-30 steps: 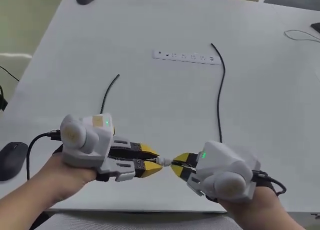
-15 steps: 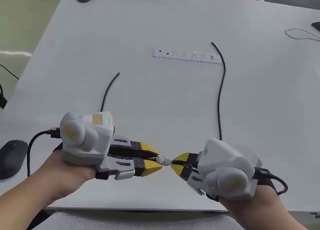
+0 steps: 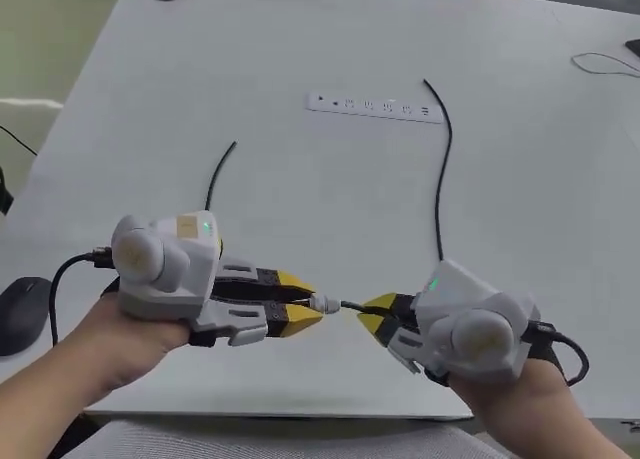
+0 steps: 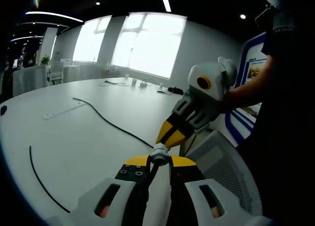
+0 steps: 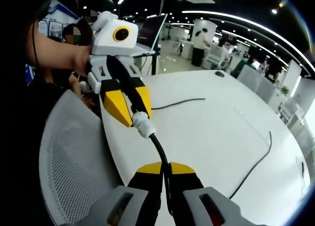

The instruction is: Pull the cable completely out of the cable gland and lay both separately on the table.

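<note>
The end of the thin black cable, at 6 o'clock, is hidden inside the right gripper.

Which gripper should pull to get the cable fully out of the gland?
Probably right. The right gripper is shut on the cable just clear of the cable gland. The left gripper clamps the gland itself, so it should just brace.
</note>
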{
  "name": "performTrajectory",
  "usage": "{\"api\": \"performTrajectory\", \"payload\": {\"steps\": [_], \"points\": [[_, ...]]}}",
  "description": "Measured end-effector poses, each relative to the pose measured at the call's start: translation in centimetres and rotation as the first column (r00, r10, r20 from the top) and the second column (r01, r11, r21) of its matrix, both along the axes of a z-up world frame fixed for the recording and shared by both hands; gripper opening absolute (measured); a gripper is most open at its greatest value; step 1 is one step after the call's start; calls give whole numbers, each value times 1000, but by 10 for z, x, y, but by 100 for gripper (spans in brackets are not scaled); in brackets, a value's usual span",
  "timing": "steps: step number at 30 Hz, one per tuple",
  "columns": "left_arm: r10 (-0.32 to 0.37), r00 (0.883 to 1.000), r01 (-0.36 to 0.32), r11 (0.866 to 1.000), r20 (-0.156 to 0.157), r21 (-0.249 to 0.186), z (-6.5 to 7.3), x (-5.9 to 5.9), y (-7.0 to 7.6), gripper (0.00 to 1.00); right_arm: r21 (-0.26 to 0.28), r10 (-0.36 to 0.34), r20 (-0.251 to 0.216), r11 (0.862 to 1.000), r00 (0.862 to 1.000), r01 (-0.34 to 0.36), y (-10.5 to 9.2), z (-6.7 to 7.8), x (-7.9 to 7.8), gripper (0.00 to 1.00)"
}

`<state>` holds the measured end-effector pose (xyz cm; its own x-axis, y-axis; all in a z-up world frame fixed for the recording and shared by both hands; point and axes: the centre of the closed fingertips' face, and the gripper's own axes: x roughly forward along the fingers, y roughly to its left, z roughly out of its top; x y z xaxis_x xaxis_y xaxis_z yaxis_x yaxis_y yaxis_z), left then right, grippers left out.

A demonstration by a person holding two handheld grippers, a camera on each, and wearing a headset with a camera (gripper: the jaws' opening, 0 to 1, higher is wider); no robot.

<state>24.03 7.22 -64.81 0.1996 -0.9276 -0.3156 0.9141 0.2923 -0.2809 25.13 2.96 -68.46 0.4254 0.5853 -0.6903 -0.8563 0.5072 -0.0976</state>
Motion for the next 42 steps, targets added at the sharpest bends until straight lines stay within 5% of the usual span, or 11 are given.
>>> {"api": "performTrajectory", "payload": {"steps": [14, 33, 42], "points": [[4, 1000, -4, 1000, -8, -6, 1, 1, -1, 14, 24, -158, -93, 987, 983, 161, -24, -17, 8, 0], [-4, 1000, 4, 999, -16, 32, -7, -6, -3, 15, -49, -358, -263, 933, 896, 358, -58, -58, 2, 0], [14, 1000, -13, 999, -18, 33, -7, -2, 1, 15, -39, -340, -255, 939, 905, 342, -54, -56, 2, 0]]}}
